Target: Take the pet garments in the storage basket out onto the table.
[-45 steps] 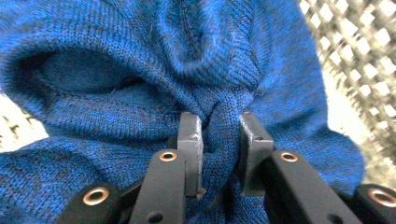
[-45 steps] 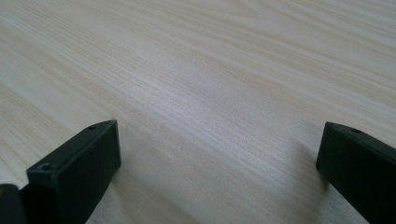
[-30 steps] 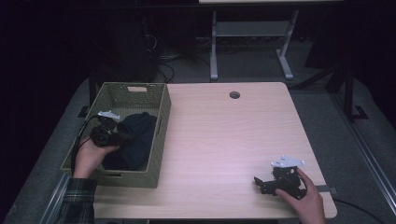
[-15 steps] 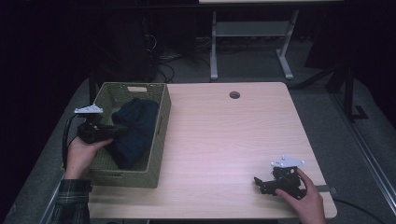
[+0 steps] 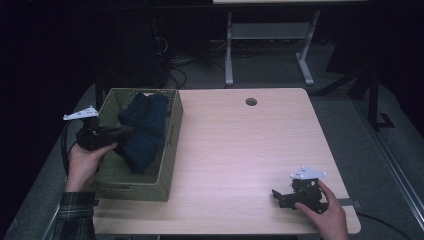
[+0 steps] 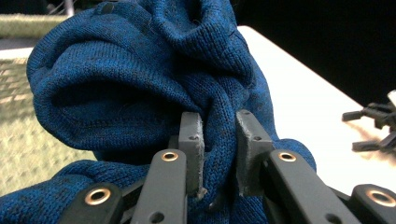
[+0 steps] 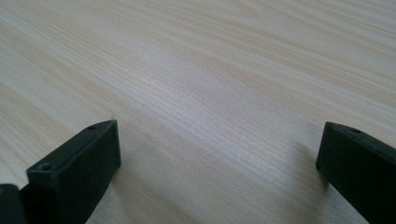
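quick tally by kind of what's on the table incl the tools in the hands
woven basket: 1
dark blue knitted garment: 1, pinched by the left tool
hand-held tools: 2, left at the basket, right tool open on the table
total: 4

Pale wood-grain worktop [image 5: 240, 150] with a round cable hole [image 5: 251, 101] near its far edge. Behind, on the dark floor: a white frame stand [image 5: 265, 45], loose cables [image 5: 172, 62].

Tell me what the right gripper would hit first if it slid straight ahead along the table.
Nothing close: the right gripper has open jaws facing bare table. Farther on, probably the wicker basket.
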The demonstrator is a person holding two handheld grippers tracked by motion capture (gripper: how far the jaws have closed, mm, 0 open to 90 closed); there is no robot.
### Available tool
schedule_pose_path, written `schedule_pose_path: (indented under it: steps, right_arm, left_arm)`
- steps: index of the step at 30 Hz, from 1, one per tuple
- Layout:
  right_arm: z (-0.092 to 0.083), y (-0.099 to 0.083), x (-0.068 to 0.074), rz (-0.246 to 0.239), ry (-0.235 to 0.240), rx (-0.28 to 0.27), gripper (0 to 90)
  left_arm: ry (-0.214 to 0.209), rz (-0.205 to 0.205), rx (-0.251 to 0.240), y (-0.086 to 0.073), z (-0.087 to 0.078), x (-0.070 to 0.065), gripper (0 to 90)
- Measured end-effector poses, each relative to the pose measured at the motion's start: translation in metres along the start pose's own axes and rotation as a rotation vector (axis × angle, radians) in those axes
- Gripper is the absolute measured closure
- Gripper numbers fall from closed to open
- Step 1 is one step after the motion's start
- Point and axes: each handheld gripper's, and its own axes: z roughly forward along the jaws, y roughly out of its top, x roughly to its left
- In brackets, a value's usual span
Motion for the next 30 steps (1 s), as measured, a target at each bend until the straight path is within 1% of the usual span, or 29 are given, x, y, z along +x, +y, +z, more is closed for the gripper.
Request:
schedule_pose_path:
  steps: [1,2,3,6,7,8,9,10,12,13,14,15,16,17,18,19,20,21,22,24,25,26,28,30]
  right_arm:
    - [0.0,0.0,0.0,0.001,0.0,0.0,0.0]
    - [0.0,0.0,0.0,0.001,0.0,0.0,0.0]
    - [0.0,0.0,0.0,0.001,0.0,0.0,0.0]
    - [0.0,0.0,0.0,0.001,0.0,0.0,0.0]
    - [0.0,0.0,0.0,0.001,0.0,0.0,0.0]
    - [0.0,0.0,0.0,0.001,0.0,0.0,0.0]
    - [0.0,0.0,0.0,0.001,0.0,0.0,0.0]
    - [0.0,0.0,0.0,0.001,0.0,0.0,0.0]
    - [0.0,0.0,0.0,0.001,0.0,0.0,0.0]
    - [0.0,0.0,0.0,0.001,0.0,0.0,0.0]
    - [0.0,0.0,0.0,0.002,0.0,0.0,0.0]
    - [0.0,0.0,0.0,0.001,0.0,0.002,0.0]
    - [0.0,0.0,0.0,0.001,-0.001,0.0,0.0]
    - [0.0,0.0,0.0,0.001,-0.001,0.0,0.0]
    - [0.001,0.0,0.0,0.0,-0.001,0.0,0.0]
    - [0.001,0.0,0.0,0.0,-0.001,0.0,0.0]
    - [0.001,0.001,0.0,0.0,-0.001,0.0,0.0]
    - [0.001,0.001,0.0,0.0,-0.001,0.0,0.0]
    - [0.001,0.001,0.0,0.0,-0.001,0.0,0.0]
    - [0.001,0.001,0.0,0.0,-0.001,0.0,0.0]
    - [0.001,0.001,0.0,0.0,-0.001,-0.001,0.0]
    - [0.001,0.001,0.0,0.0,-0.001,-0.001,0.0]
    - [0.001,0.001,0.0,0.0,-0.001,-0.001,0.0]
    - [0.001,0.001,0.0,0.0,-0.001,-0.001,0.0]
  left_arm:
    - [-0.009,0.011,-0.02,0.003,-0.001,-0.004,74.8]
    - [-0.009,0.011,-0.02,0.003,-0.001,-0.004,74.8]
    - [-0.016,0.02,-0.036,0.006,-0.001,-0.006,74.8]
    - [-0.035,0.042,-0.059,0.011,-0.001,-0.013,74.7]
    - [-0.04,0.047,-0.069,0.013,-0.001,-0.016,74.7]
    - [-0.047,0.062,-0.081,0.017,-0.001,-0.022,74.7]
    - [-0.047,0.062,-0.081,0.017,-0.001,-0.022,74.7]
    - [-0.055,0.077,-0.091,0.022,0.0,-0.028,74.8]
    - [-0.068,0.082,-0.104,0.026,0.001,-0.032,74.7]
    - [-0.068,0.082,-0.104,0.026,0.001,-0.032,74.7]
    - [-0.073,0.088,-0.109,0.028,0.002,-0.036,74.7]
    - [-0.082,0.085,-0.115,0.03,0.003,-0.039,74.8]
    - [-0.094,0.093,-0.123,0.034,0.005,-0.044,74.8]
    - [-0.094,0.093,-0.123,0.034,0.005,-0.044,74.7]
    - [-0.101,0.097,-0.129,0.038,0.007,-0.051,74.8]
    - [-0.101,0.097,-0.129,0.038,0.007,-0.051,74.7]
    - [-0.109,0.111,-0.132,0.041,0.009,-0.056,74.8]
    - [-0.112,0.111,-0.136,0.042,0.011,-0.059,74.7]
    - [-0.112,0.111,-0.136,0.042,0.011,-0.059,74.7]
    - [-0.132,0.126,-0.139,0.047,0.018,-0.068,74.7]
    - [-0.132,0.126,-0.139,0.047,0.018,-0.068,74.7]
    - [-0.146,0.136,-0.132,0.049,0.024,-0.073,74.7]
    - [-0.152,0.137,-0.13,0.049,0.027,-0.075,74.7]
    - [-0.167,0.148,-0.119,0.052,0.037,-0.081,74.7]
